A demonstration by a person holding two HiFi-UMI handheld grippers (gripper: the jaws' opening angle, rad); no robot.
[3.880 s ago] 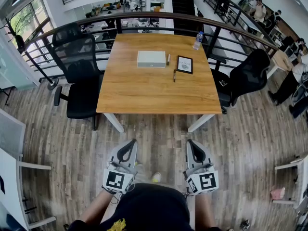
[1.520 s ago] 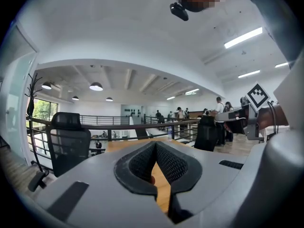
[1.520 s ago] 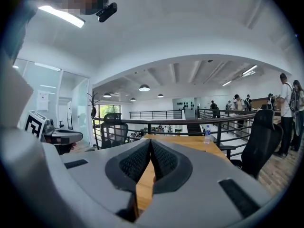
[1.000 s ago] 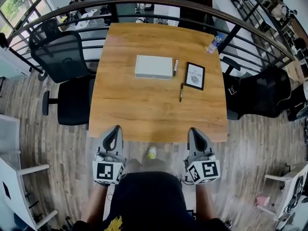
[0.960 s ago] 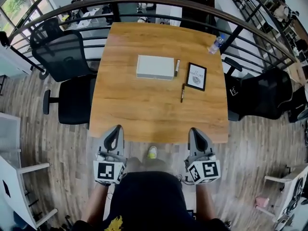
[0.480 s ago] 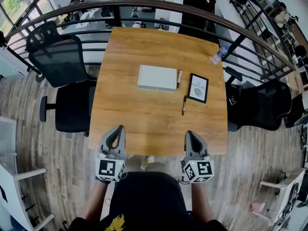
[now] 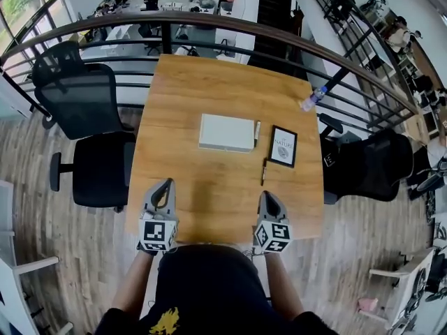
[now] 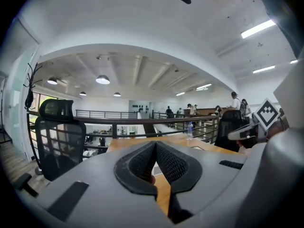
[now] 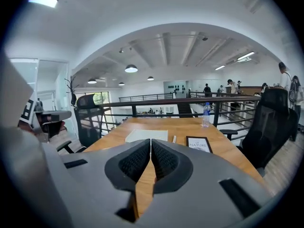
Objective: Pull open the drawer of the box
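Observation:
A flat white box point(image 7: 227, 132) lies closed in the middle of the wooden table point(image 7: 188, 180); in the right gripper view the box point(image 9: 147, 135) sits straight ahead, well beyond the jaws. My left gripper point(image 7: 165, 185) and right gripper point(image 7: 266, 195) hover side by side over the table's near edge, far short of the box. Both point toward it. In the left gripper view the left gripper point(image 8: 156, 144) has its jaws together with nothing between them. The right gripper point(image 9: 150, 141) shows only a thin slit between its pads and holds nothing.
Right of the box lie a marker point(image 7: 257, 131), a black pen point(image 7: 263, 172) and a framed card point(image 7: 283, 146). A water bottle point(image 7: 309, 102) stands at the far right corner. Black office chairs point(image 7: 91, 166) flank the table, and a railing point(image 7: 209, 23) runs behind it.
I have stepped closer to the table. Both grippers have moved forward and down, from in front of the table's near edge to just over it. The jaws look unchanged.

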